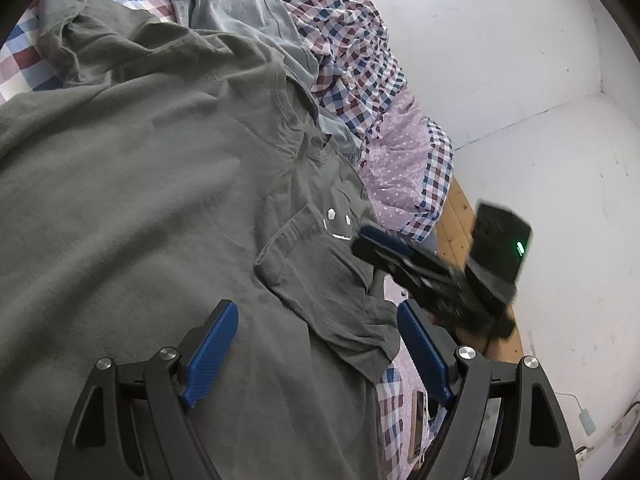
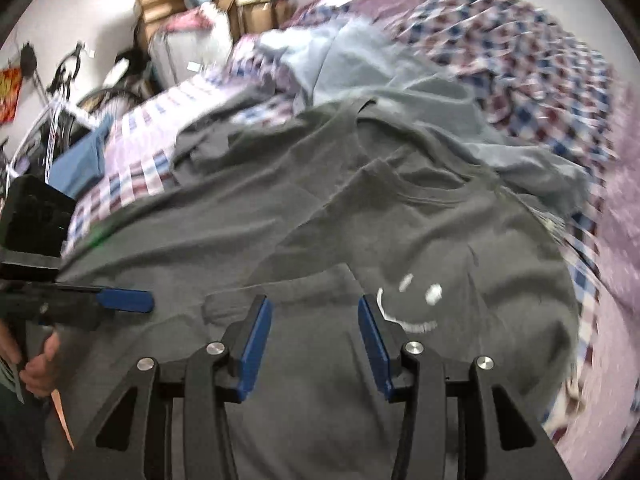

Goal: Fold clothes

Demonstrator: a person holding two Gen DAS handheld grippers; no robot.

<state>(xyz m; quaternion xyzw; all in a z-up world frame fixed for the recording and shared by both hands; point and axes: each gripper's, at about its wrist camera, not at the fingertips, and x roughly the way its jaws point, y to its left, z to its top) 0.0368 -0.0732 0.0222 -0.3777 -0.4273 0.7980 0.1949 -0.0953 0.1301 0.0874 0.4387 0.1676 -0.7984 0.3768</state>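
While the grey T-shirt (image 2: 360,208) lies spread on the bed (image 1: 404,152), sleeve folded inward, we hover both tools, left tool (image 1: 320,344) and right tool (image 2: 316,320), released above it, ready to pinch.

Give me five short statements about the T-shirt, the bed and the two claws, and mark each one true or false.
1. The grey T-shirt has a white smiley face printed on it. True.
2. The left claw is shut on the shirt's collar. False: it is open, with its fingers spread above the shirt.
3. The bed cover has a checked pattern. True.
4. The right claw is clamped on a sleeve. False: it is open above the shirt and grips nothing.
5. A light blue garment lies on the bed beyond the T-shirt. True.
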